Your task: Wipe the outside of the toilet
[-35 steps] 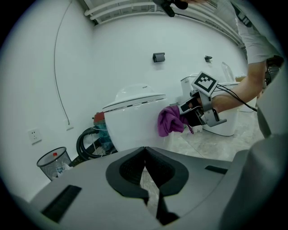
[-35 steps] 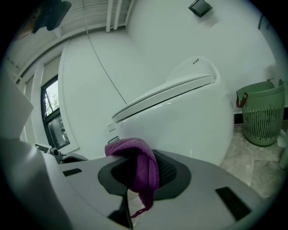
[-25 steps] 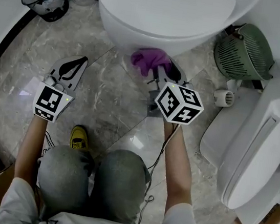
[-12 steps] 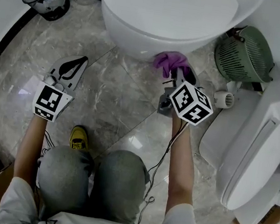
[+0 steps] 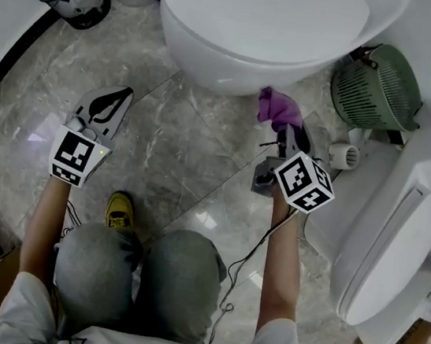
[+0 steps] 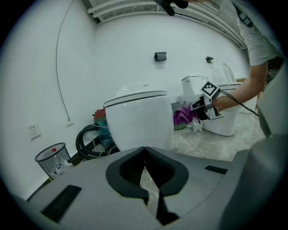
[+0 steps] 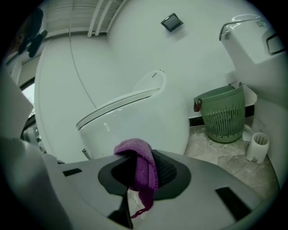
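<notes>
Right tool [image 5: 281, 127] clamping purple cloth [image 5: 276, 106] beside toilet [image 5: 260, 22], green basket [image 5: 375, 82] nearby, left tool [image 5: 121, 96] closed

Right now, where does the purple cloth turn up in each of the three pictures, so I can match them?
Head view: the purple cloth is right of centre in the upper half, just under the bowl's edge.
Left gripper view: the cloth is small, right of centre, beside the bowl.
Right gripper view: the cloth is low centre, pinched between the jaws.
Shared landmark: the white toilet with its lid down, in all three.
</notes>
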Motion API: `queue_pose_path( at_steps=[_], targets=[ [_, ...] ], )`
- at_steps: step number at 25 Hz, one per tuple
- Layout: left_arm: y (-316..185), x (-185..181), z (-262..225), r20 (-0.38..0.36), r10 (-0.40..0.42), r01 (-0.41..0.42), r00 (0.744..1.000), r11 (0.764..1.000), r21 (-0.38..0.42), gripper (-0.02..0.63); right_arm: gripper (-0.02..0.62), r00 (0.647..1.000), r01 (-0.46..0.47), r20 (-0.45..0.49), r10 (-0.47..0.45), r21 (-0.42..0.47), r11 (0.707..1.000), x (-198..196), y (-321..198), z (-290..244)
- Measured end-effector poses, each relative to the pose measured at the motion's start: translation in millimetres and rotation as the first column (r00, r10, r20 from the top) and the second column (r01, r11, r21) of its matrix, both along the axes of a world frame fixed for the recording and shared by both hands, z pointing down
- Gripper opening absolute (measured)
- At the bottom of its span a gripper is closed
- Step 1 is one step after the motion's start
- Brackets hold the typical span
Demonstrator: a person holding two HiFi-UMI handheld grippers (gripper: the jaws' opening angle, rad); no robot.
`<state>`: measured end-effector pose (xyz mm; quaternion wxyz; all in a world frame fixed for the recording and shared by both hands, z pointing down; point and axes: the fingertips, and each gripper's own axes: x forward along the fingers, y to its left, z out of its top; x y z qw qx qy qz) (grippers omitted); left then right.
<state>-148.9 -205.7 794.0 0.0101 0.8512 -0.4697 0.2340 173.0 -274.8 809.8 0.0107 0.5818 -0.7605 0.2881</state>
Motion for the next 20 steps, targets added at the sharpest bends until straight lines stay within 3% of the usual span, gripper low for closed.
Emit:
queue_pose_path(
  at_steps=[4, 10, 16, 20],
  targets=[
    [2.2, -2.0, 2.2, 0.003, -0.01, 0.01, 1.0, 1.0, -0.004, 0.017, 0.091, 0.983, 0.18, 0.035, -0.18, 0.011, 0.984, -54.2, 21.7, 4.4],
    [6.8, -4.1, 1.3, 0.018, -0.016, 0.016, 1.0, 1.0, -0.006, 0.017, 0.091, 0.914, 0.395, 0.112, -0.391, -0.02, 0.918, -156.9, 38.2, 22.7],
    [11.4, -18.7, 2.4, 0.028, -0.043, 0.044, 0.999, 0.999, -0.014, 0.017, 0.091, 0.884, 0.454, 0.141, -0.446, -0.031, 0.89, -217.1, 25.9, 27.0],
    [15.4, -23.3, 6.7, 0.031, -0.052, 0.052, 0.998, 0.998, -0.019, 0.017, 0.091, 0.896, 0.433, 0.129, -0.425, -0.049, 0.9, -224.0, 13.3, 35.2]
  ],
)
